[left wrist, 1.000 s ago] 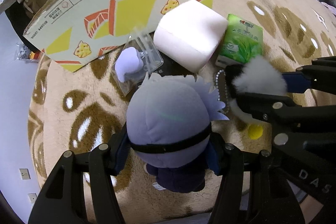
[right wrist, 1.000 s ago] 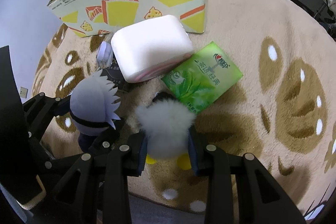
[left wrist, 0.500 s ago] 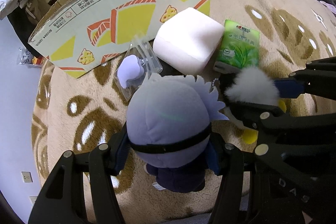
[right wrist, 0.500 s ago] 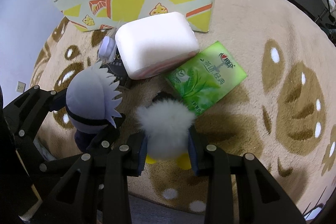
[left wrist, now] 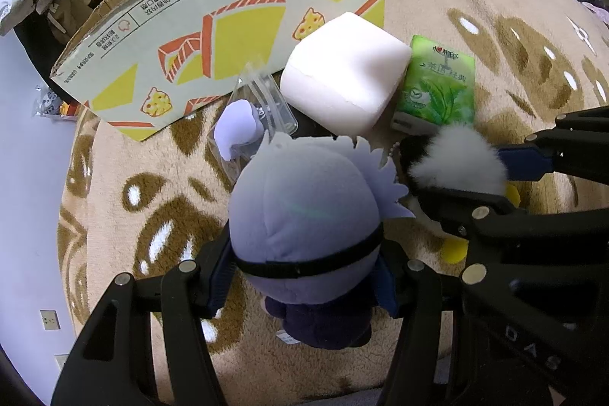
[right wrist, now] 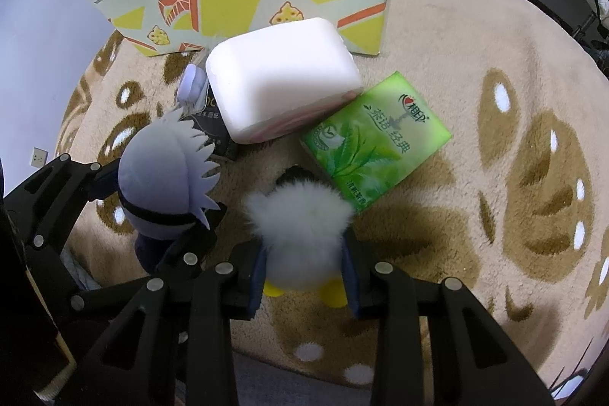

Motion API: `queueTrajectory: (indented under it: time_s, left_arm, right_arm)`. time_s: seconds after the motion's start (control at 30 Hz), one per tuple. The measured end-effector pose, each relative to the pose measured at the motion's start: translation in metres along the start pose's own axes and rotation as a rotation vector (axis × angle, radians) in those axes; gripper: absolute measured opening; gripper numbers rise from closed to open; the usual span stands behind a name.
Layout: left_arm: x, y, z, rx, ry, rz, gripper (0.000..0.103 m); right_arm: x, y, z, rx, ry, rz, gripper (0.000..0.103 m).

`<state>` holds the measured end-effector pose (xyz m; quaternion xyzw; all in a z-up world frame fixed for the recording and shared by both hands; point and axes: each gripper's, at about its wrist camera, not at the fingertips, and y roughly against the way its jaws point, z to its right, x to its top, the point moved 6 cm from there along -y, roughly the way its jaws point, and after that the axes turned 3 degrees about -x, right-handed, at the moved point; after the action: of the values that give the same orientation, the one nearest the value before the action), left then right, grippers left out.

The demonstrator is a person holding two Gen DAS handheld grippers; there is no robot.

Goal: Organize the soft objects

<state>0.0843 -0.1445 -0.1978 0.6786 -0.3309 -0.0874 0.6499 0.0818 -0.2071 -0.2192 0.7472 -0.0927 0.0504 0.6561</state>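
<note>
The left gripper (left wrist: 304, 276) is clamped around a plush doll (left wrist: 304, 223) with a pale lavender head, spiky hair and a black band across its head. The blue pads press on both sides of the head. The doll's long axis runs along the gripper fingers: the crown points forward, away from the camera, toward the cardboard box (left wrist: 228, 25), and the dark navy body points back toward the camera.

The right gripper (right wrist: 304, 273) pinches a fluffy white plush toy (right wrist: 300, 234) between its blue pads. The toy's dark tip points forward toward the green tissue pack (right wrist: 377, 147), and its yellow feet lie at the near end, by the camera. In the left wrist view, the same white toy (left wrist: 456, 158) sits just right of the doll, with the right gripper's black fingers crossing in from the right edge.

Both toys are over a beige rug (right wrist: 495, 63) with brown and white markings; whether they rest on it cannot be told. Ahead of them a white foam block (right wrist: 281, 78) lies beside the tissue pack, in front of the box, which is printed with yellow and orange shapes. Left of the block lies a small lavender item (left wrist: 238, 130) in clear plastic packaging, and a dark packet (right wrist: 215, 136) sits partly under the block.
</note>
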Motion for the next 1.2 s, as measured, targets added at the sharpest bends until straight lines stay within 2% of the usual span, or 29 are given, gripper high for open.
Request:
queueTrajectory:
  time_s: [0.1,0.23,0.4,0.6,0.7,0.93,1.2]
  left_arm:
    - [0.003,0.007,-0.002,0.008,0.01,0.035,0.059]
    - [0.009,0.03,-0.012,0.013,0.043,0.13,0.059]
    - [0.015,0.062,-0.039,0.02,0.136,0.26,0.059]
    - [0.04,0.101,-0.076,0.037,0.236,0.42,0.059]
    - [0.055,0.11,-0.091,0.044,0.254,0.461,0.059]
    - [0.09,0.117,-0.12,0.079,0.257,0.526,0.059]
    - [0.118,0.095,-0.144,0.084,0.275,0.518,0.06]
  right_arm:
    - [0.003,0.006,-0.001,0.002,0.006,0.033,0.036]
    - [0.011,0.032,-0.004,0.042,0.011,0.155,0.035]
    - [0.023,0.071,-0.005,0.108,-0.012,0.335,0.035]
    - [0.046,0.107,-0.003,0.16,-0.035,0.487,0.035]
    - [0.064,0.123,-0.004,0.154,-0.013,0.544,0.035]
    - [0.097,0.139,-0.003,0.13,0.023,0.596,0.035]
    - [0.141,0.131,-0.001,0.11,0.065,0.623,0.035]
